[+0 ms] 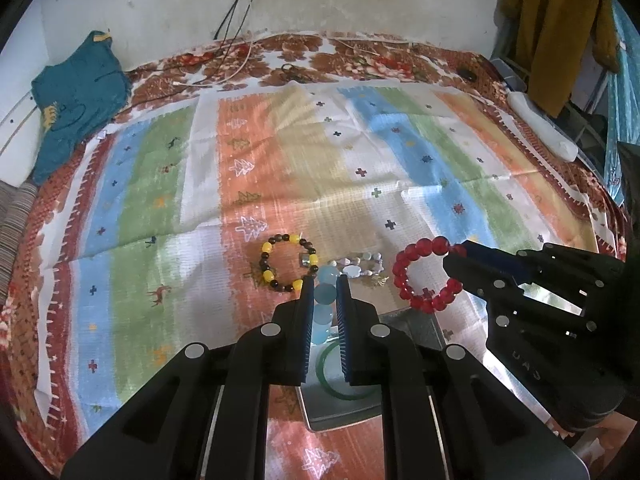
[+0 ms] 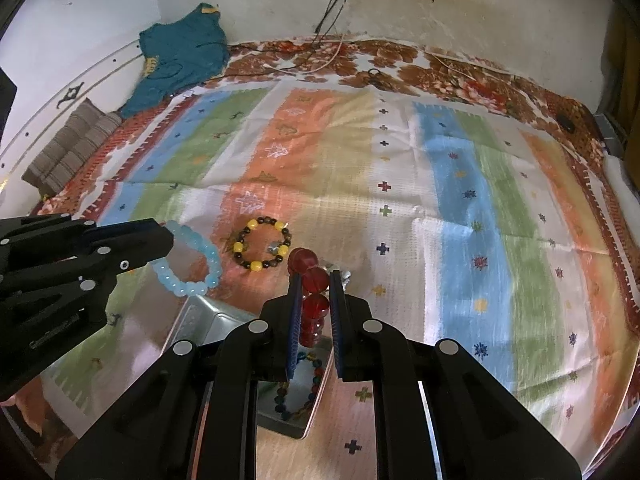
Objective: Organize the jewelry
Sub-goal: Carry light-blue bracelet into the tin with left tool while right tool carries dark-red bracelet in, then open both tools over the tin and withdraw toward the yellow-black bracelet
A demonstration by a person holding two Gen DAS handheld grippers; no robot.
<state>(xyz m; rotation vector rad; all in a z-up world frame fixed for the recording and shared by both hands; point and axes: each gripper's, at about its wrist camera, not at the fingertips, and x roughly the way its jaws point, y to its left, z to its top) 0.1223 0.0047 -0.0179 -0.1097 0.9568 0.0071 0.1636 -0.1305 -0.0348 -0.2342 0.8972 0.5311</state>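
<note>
Left gripper is pinching the pale blue bead bracelet, jaws nearly closed on its beads, lower centre of the left view. Right gripper is clamping the red bead bracelet the same way. Both bracelets are hanging above a metal tray. A yellow-and-brown bracelet is lying on the striped cloth mid-frame, beside a pale shell piece.

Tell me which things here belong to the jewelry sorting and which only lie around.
Belong:
- light blue bead bracelet, in left gripper
- red bead bracelet, in right gripper
- yellow and brown bead bracelet
- shiny metal tray

Lying about:
- teal garment
- cables
</note>
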